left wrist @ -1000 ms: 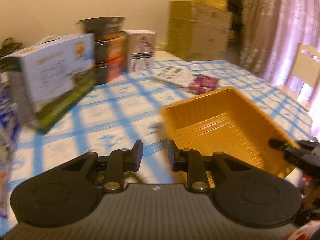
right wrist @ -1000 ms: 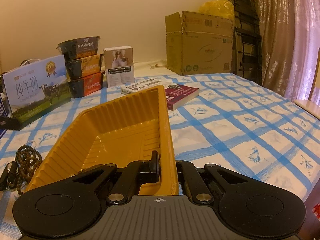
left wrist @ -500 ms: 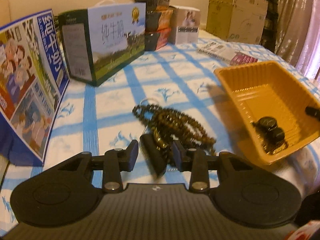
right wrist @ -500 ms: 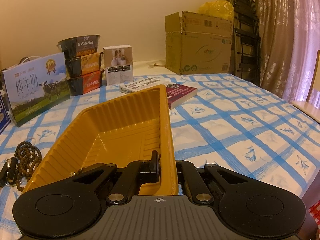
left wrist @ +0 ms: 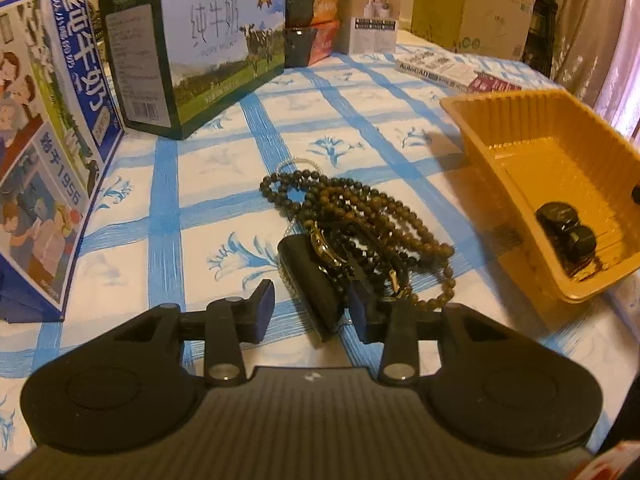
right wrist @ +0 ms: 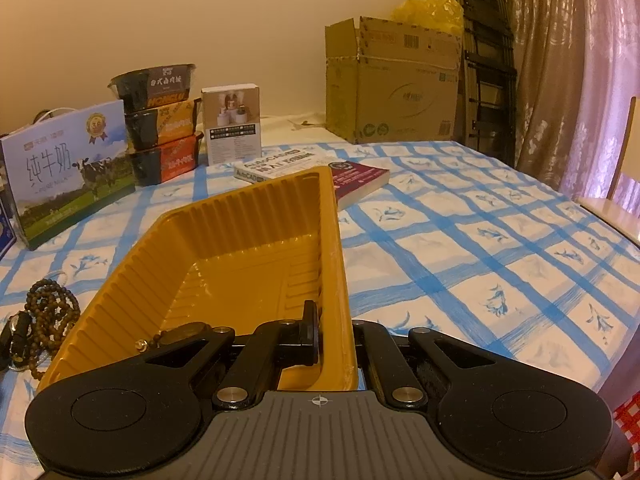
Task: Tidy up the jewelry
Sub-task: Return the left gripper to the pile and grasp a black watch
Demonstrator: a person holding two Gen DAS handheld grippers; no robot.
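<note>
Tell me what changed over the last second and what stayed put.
The left gripper swung from above the yellow tray down to the bead necklaces and black watch; its fingers are opening, the watch strap between them, nothing gripped. The right gripper stays clamped on the tray's wall; tray and jewelry unmoved.

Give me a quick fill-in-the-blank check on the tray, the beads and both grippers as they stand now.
1. The right gripper is shut on the side wall of the ribbed ____ plastic tray.
2. The pile of dark brown bead strings lies on the blue-and-white checked ____, outside the tray.
3. The left gripper, jaws opening, hangs over a ____ watch beside the beads.

Missing words: orange; tablecloth; black
</note>
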